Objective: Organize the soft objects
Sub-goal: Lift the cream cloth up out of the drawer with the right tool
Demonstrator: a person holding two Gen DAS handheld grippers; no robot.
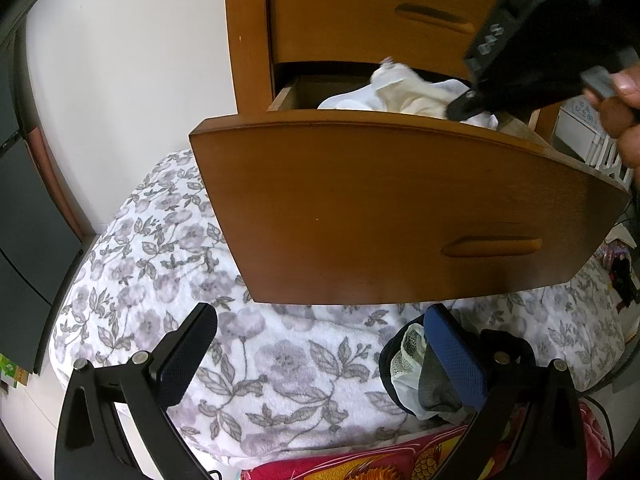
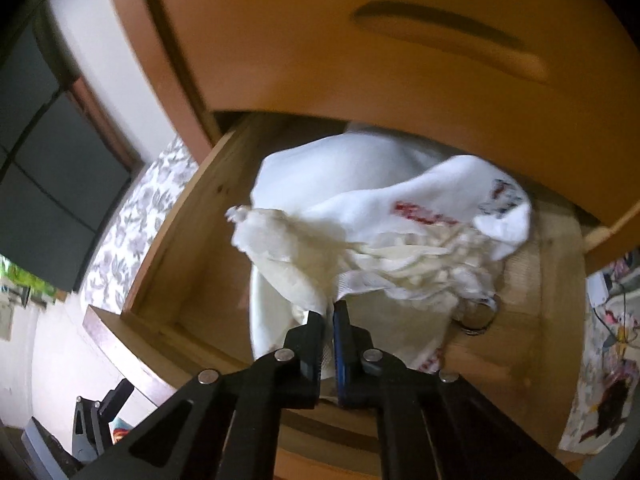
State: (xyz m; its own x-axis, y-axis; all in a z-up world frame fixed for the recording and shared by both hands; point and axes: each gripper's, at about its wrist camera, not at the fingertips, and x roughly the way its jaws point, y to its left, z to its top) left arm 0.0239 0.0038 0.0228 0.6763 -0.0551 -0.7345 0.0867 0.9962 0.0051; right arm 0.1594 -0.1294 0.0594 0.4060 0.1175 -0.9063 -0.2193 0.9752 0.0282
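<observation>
White crumpled cloths (image 2: 360, 240) fill the open brown wooden drawer (image 1: 400, 208). The right gripper (image 2: 330, 316) has its jaws clamped on their near edge, likely to rearrange them. The left gripper (image 1: 320, 348) hovers above the floral bedspread (image 1: 180, 260), jaws wide apart, empty.

The open wooden drawer (image 2: 168, 280) holds a heap of white cloths (image 2: 360, 216), one with red print, lying on its bare wooden bottom, with a small metal ring (image 2: 478, 318) beside the heap. Below the drawer front, the bed is covered by a white blanket with grey flowers (image 1: 168, 264). On that blanket lies a small bundle of dark and white garments (image 1: 416, 372), and at the near edge a red cloth with a gold pattern (image 1: 360, 468).
</observation>
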